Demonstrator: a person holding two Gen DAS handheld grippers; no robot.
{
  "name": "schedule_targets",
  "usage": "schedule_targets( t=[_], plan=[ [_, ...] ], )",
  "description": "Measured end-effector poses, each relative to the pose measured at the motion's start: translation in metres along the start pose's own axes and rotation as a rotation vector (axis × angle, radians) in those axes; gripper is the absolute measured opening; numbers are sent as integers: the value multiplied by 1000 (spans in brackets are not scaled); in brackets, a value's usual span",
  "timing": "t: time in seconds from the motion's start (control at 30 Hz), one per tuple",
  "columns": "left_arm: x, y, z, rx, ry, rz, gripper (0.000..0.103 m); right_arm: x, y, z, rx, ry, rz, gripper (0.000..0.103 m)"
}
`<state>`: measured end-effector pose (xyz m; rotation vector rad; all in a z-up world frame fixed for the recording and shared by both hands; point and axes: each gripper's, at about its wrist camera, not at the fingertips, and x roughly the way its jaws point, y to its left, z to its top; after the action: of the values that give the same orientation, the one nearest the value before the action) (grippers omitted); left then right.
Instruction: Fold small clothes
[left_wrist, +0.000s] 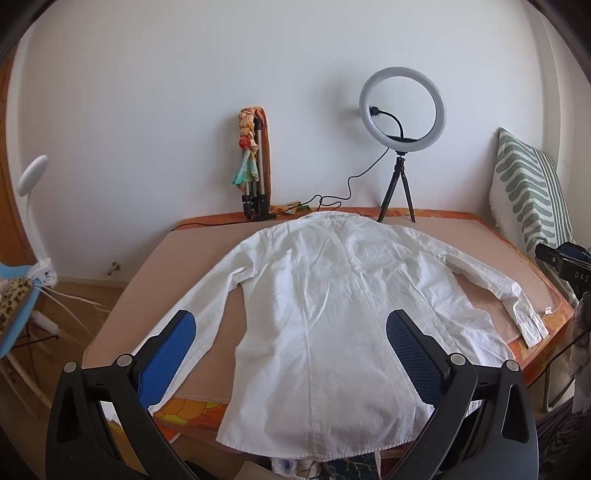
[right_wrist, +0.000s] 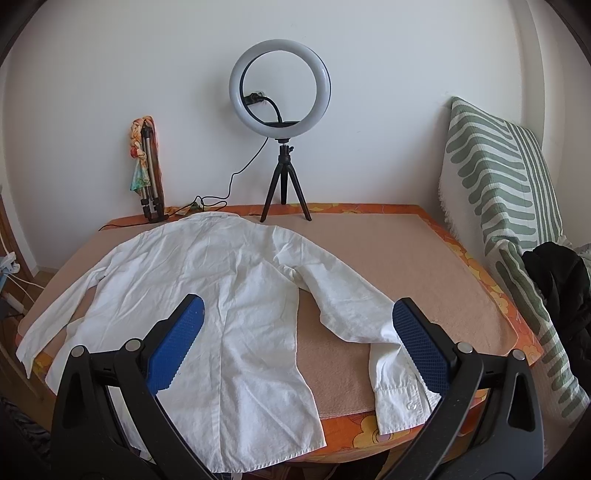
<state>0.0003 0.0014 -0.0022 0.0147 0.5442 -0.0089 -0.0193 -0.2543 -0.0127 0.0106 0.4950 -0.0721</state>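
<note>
A white long-sleeved shirt (left_wrist: 317, 295) lies flat, back up, on the table, collar at the far side, hem over the near edge, both sleeves spread out. It also shows in the right wrist view (right_wrist: 207, 295). My left gripper (left_wrist: 291, 332) is open and empty, held above the shirt's lower body near the hem. My right gripper (right_wrist: 297, 321) is open and empty, above the gap between the shirt's body and its right sleeve, with the sleeve cuff (right_wrist: 399, 398) just below the right finger. The right gripper's body (left_wrist: 565, 262) shows at the right edge of the left wrist view.
The table has a beige mat (right_wrist: 406, 258) over an orange floral cloth. A ring light on a small tripod (right_wrist: 280, 110) and a folded tripod with a scarf (right_wrist: 146, 166) stand at the back by the wall. A green striped cushion (right_wrist: 506, 203) and dark garment (right_wrist: 561, 288) are on the right.
</note>
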Motion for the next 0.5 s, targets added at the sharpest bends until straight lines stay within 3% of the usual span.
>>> schedule_targets(
  t=[0.5],
  plan=[
    [-1,1,3,0,-3,1,103,1,1,0,-2,0,0,103]
  ],
)
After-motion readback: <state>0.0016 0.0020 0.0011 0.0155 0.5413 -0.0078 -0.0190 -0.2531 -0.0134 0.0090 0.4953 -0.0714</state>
